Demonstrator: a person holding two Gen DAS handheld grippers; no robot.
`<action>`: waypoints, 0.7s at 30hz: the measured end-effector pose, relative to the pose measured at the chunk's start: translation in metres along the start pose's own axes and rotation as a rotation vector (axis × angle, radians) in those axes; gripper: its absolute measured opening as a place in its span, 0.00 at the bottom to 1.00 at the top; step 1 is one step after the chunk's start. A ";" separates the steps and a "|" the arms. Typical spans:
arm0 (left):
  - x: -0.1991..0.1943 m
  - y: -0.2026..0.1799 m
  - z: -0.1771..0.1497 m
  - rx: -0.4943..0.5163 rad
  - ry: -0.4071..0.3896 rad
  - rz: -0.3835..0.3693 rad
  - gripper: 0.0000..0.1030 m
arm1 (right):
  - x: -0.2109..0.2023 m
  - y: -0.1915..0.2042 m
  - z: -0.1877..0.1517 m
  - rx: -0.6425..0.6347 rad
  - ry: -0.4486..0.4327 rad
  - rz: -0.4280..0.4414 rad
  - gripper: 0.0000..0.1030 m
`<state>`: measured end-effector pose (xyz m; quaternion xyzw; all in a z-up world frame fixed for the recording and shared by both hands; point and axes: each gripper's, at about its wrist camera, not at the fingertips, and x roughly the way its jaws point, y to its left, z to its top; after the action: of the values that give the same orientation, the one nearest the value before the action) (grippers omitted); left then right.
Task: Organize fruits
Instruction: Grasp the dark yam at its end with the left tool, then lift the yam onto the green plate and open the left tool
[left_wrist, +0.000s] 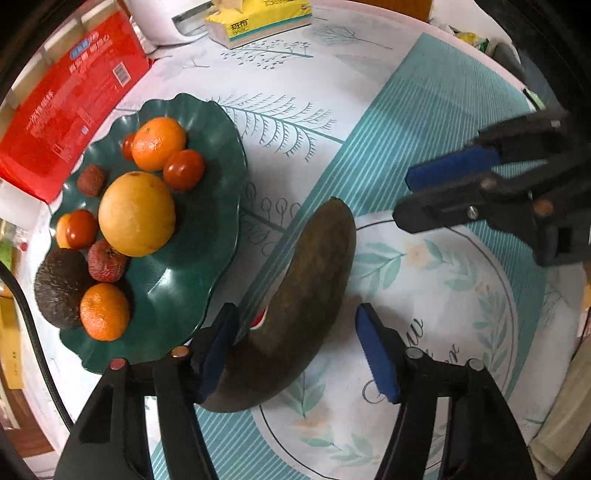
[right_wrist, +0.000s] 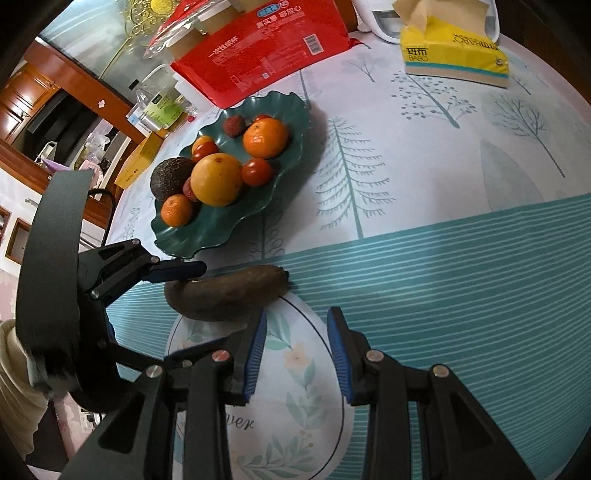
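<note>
A dark brown, overripe banana (left_wrist: 310, 280) lies on the patterned tablecloth, just right of a green wavy plate (left_wrist: 207, 258). The plate holds oranges, a large yellow citrus (left_wrist: 136, 214), small tomatoes, lychees and an avocado (left_wrist: 59, 288). My left gripper (left_wrist: 295, 310) points down and straddles the banana's near end. Its left pad is at the peel; its right pad (left_wrist: 376, 354) stands clear of it. In the right wrist view one left finger (right_wrist: 177, 272) lies along the banana (right_wrist: 225, 295). My right gripper (right_wrist: 298, 314) hovers beside the banana's far end, its pads slightly apart and empty.
A red package (left_wrist: 70, 107), a yellow tissue box (left_wrist: 258, 18) and a white appliance (left_wrist: 162, 22) stand behind the plate. The round table's edge runs past the plate's left side (right_wrist: 122, 206), with furniture beyond. A pale sleeve (right_wrist: 11, 369) shows at the left.
</note>
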<state>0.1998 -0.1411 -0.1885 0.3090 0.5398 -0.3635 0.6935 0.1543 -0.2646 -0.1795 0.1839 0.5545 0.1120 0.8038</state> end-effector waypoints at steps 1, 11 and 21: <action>-0.001 0.003 0.001 -0.010 0.002 -0.005 0.49 | 0.000 -0.001 0.000 0.003 0.001 0.002 0.33; -0.013 0.010 0.002 -0.172 0.066 -0.016 0.44 | 0.000 0.002 -0.001 -0.005 0.006 0.018 0.33; -0.051 0.029 -0.025 -0.412 -0.062 -0.052 0.37 | -0.002 0.011 -0.002 -0.034 0.006 0.029 0.33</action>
<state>0.2030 -0.0958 -0.1436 0.1353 0.5891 -0.2723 0.7487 0.1522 -0.2555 -0.1735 0.1779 0.5521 0.1334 0.8036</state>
